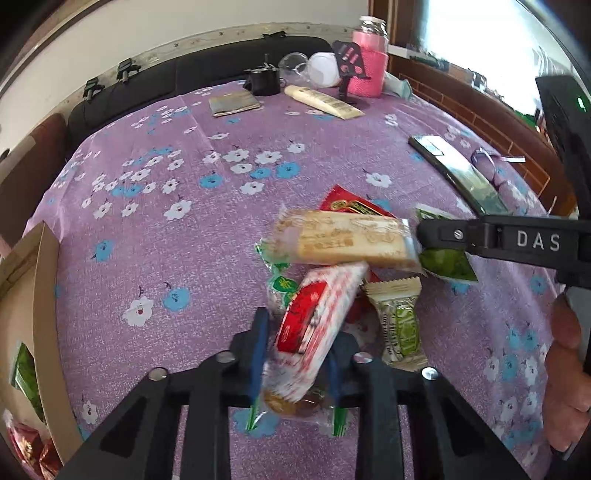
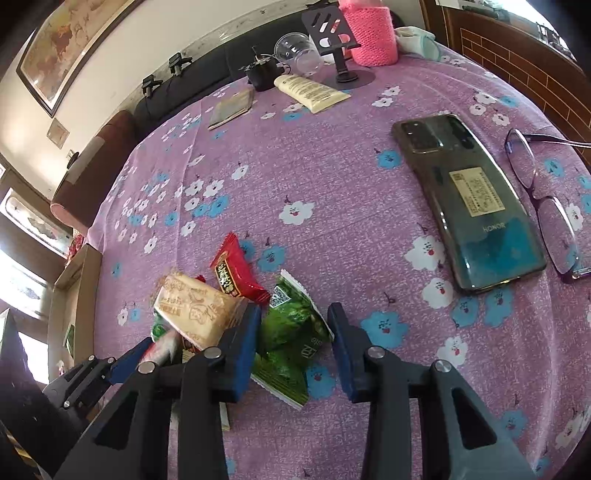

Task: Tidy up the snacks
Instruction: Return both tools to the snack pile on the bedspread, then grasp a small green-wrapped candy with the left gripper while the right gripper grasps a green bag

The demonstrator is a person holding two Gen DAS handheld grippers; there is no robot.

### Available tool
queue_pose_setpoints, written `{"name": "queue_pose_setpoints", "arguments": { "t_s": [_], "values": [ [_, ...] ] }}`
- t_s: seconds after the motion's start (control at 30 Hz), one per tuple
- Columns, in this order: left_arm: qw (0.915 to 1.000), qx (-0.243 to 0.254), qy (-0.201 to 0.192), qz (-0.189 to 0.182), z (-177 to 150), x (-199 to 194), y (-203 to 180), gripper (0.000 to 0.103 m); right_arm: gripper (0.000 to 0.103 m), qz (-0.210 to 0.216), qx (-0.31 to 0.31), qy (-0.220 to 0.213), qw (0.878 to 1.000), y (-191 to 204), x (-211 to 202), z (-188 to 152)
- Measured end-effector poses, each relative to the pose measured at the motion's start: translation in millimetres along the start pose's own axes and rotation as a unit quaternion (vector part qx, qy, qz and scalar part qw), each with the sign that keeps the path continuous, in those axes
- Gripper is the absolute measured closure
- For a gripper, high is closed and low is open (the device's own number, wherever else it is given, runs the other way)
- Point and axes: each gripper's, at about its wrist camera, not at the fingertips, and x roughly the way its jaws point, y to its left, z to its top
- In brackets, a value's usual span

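**Fingers on two snack packs**

Fingers of the left gripper (image 1: 295, 354) stand close together with a red-and-white snack pack (image 1: 314, 325) pinched between the blue pads, its blurred lower end hanging toward the camera. Just beyond it lies the heap of snacks on the table (image 1: 184, 229), which wears a purple cloth printed with white and blue flowers: a long pale biscuit pack (image 1: 343, 240) lying across the top, a red packet (image 1: 347, 205) behind it, and a cream-and-green packet (image 1: 400, 325) to the right.

From the right wrist view, the right gripper (image 2: 293, 336) has its fingers lowered on either side of a green packet (image 2: 291, 325). The left pad touches the packet's edge, but a gap shows between the packet and the right pad, so it is straddled rather than squeezed. In the left wrist view the same gripper comes in from the right, its tip over that green packet.

A cardboard box (image 1: 37, 280) sits at the table's left edge. Well apart from the heap lie a phone (image 2: 469, 199), face down, and a pair of glasses (image 2: 550, 206) just beside it. At the far end stand a pink knitted sleeve (image 2: 371, 31), a phone stand (image 2: 338, 48) and a cream tube (image 2: 312, 92).
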Motion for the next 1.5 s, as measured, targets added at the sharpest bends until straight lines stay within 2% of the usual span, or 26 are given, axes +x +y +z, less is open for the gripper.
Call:
{"name": "queue_pose_setpoints", "arguments": {
  "t_s": [0.13, 0.33, 0.7, 1.23, 1.5],
  "values": [
    [0.9994, -0.027, -0.012, -0.019, 0, -6, 13, 0.08, 0.07, -0.01, 0.005, -0.017, 1.0, -2, -8, 0],
    [0.9988, -0.04, -0.012, -0.024, 1, -5, 20, 0.08, 0.07, -0.021, 0.0, -0.031, 0.999, -1, -11, 0],
    [0.997, -0.065, -0.032, -0.029, 2, -13, 30, 0.09, 0.07, -0.012, -0.017, -0.056, 0.998, 7, -22, -2],
    [0.9962, -0.077, -0.023, -0.033, 3, -8, 36, 0.089, 0.07, -0.009, -0.036, -0.062, 0.997, 16, -23, -4],
    [0.9947, -0.089, -0.041, -0.032, 1, -15, 41, 0.093, 0.07, -0.004, -0.044, -0.065, 0.997, 19, -24, -6]
  ]
}}
